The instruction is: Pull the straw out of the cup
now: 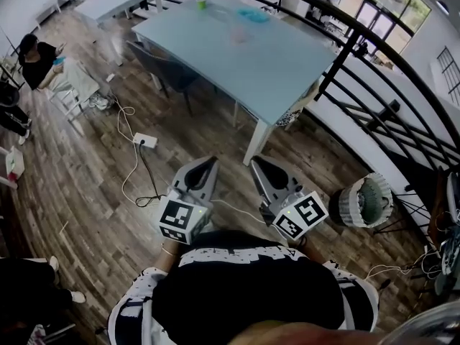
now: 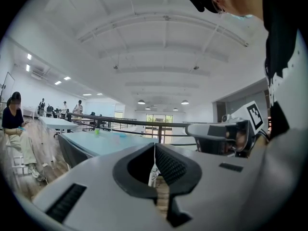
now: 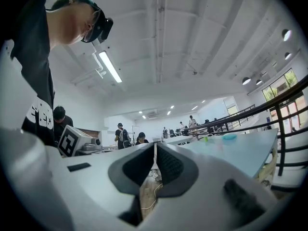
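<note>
Far ahead, a pale blue table (image 1: 244, 60) carries a faint see-through cup (image 1: 237, 33), a small green cup (image 1: 202, 3) and a blue object (image 1: 253, 14). I cannot make out a straw at this distance. My left gripper (image 1: 210, 161) and right gripper (image 1: 254, 161) are held side by side close to my body, over the wooden floor and well short of the table. Both are shut with nothing between the jaws. The left gripper view shows its own shut tips (image 2: 154, 146) and the table (image 2: 106, 141) beyond them. Shut tips (image 3: 155, 146) also show in the right gripper view.
A dark chair (image 1: 162, 67) stands at the table's near left side. On the floor lie a white power strip (image 1: 145, 140) and its cables. A person sits at far left (image 1: 39, 60). A black railing (image 1: 374, 99) runs along the right, with a round white fan (image 1: 365, 201) below it.
</note>
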The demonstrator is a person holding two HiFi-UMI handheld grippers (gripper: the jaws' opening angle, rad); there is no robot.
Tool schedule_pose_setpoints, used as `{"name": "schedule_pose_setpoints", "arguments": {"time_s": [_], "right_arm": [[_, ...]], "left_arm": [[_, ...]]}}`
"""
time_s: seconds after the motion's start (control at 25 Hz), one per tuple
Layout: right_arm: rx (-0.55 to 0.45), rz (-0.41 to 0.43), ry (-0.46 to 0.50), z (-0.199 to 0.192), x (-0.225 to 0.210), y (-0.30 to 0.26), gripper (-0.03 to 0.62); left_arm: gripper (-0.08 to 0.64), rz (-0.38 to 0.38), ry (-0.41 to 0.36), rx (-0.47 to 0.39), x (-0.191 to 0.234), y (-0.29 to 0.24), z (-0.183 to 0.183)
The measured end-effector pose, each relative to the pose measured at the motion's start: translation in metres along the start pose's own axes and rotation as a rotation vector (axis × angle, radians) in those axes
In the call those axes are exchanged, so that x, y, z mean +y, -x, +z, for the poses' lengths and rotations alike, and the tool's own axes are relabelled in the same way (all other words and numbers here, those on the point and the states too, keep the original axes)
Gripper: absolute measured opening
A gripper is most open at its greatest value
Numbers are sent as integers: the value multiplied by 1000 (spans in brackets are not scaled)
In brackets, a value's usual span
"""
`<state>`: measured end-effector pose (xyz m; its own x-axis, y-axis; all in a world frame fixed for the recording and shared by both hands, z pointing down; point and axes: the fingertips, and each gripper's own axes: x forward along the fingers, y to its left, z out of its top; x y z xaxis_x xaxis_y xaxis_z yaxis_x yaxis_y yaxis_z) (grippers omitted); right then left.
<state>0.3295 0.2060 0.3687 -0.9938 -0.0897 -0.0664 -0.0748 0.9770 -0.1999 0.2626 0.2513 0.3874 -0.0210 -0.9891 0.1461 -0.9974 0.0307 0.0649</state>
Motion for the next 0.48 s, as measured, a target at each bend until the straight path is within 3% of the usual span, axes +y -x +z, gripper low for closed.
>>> {"name": "schedule_pose_setpoints", "arguments": {"time_s": [0.48], "right_arm": [[23,8,11,-6,9,-60,31]], "left_arm": [[15,8,-2,-7,58,3,2]]}}
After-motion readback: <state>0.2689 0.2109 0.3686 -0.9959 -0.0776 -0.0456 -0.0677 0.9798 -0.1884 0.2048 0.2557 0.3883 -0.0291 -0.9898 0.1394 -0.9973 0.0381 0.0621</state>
